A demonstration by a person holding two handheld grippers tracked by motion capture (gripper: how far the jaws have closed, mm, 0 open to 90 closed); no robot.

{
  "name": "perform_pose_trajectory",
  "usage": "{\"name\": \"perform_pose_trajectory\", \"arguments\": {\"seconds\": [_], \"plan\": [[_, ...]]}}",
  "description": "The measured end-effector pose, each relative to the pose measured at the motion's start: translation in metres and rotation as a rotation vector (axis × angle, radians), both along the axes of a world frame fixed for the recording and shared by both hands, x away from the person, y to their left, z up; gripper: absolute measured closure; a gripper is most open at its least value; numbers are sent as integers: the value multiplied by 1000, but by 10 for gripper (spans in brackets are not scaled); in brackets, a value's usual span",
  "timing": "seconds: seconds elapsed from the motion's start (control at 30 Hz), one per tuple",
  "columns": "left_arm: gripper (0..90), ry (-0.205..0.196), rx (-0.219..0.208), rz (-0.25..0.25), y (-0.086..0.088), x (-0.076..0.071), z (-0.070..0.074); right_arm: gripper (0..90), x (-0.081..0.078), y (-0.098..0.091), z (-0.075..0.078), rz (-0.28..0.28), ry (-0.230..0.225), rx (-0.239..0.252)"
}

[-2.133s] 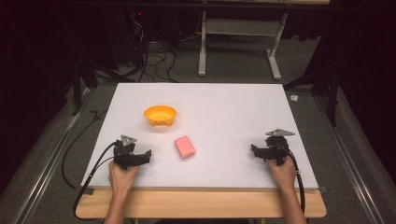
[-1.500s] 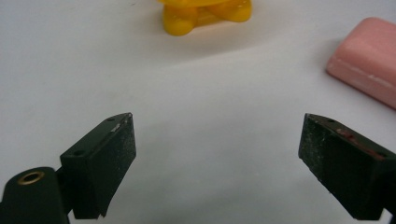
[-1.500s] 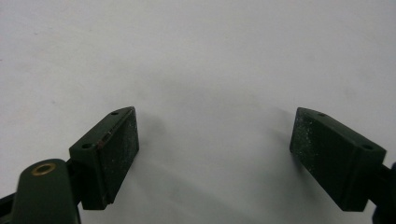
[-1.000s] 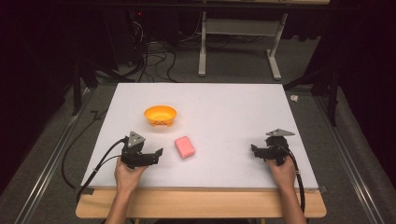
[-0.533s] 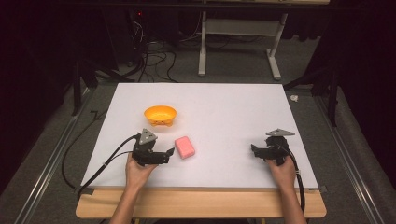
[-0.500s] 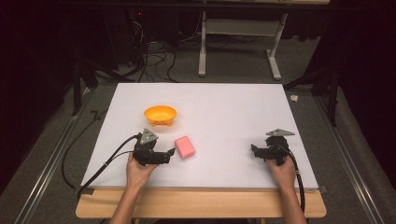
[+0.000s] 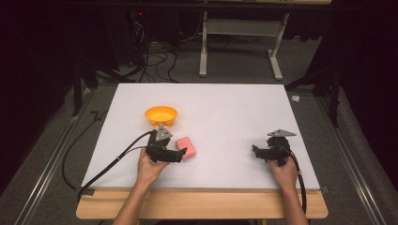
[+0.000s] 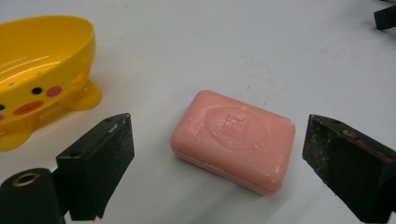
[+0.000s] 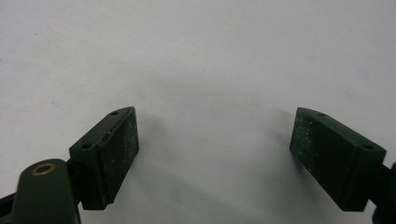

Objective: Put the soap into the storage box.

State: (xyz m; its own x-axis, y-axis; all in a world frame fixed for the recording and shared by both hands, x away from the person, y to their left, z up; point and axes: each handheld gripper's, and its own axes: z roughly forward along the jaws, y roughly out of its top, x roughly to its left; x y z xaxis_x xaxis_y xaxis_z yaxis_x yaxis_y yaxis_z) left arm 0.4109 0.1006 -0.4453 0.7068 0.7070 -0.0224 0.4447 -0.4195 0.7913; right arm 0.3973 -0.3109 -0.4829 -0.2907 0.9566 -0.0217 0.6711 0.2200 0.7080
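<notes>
White tabletop (image 7: 225, 112) spreads in front of me, with a wooden front edge near my arms and a dark floor strewn with cables beyond it. On the near left part of that surface lies the pink soap bar (image 8: 233, 140), flat on its broad face with a stamped oval mark turned up; in the high view the same soap bar (image 7: 186, 146) sits just on my side of the yellow dish. My left claw (image 7: 179, 155) is right at it: in the left gripper view the bar lies between my two black jaws, one to each side, with a clear gap of bare table on both sides, so neither pad touches it. Those jaws have just been opening and now stand wide around the soap without gripping it. Just beyond the bar, to the left in that view, stands the yellow dish (image 8: 37, 70), a duck-faced soap holder on small feet, apart from the soap and with nothing in it that I can see. Well away on the right side of the table, my right claw (image 7: 257, 152) rests low over bare white surface, its jaws spread wide with nothing between them.
</notes>
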Motion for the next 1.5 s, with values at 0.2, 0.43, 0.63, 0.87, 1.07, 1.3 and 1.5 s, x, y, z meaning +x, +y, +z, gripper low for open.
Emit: {"name": "perform_pose_trajectory", "arguments": {"seconds": [0.2,0.43,0.63,0.87,1.07,1.3,1.5], "plan": [[80,-1,36,-33,-10,6,-3,160,0,0,0,0,0,0],[55,17,55,-59,-14,15,-13,160,0,0,0,0,0,0],[39,35,63,-93,-17,19,-23,160,0,0,0,0,0,0],[23,50,65,-113,-19,23,-30,160,0,0,0,2,-1,-1],[34,50,90,-126,-25,23,-34,160,0,0,0,1,0,0],[68,39,115,-121,-30,24,-35,160,0,0,0,1,0,0],[91,41,123,-117,-30,23,-35,160,0,0,0,0,0,0]]}}
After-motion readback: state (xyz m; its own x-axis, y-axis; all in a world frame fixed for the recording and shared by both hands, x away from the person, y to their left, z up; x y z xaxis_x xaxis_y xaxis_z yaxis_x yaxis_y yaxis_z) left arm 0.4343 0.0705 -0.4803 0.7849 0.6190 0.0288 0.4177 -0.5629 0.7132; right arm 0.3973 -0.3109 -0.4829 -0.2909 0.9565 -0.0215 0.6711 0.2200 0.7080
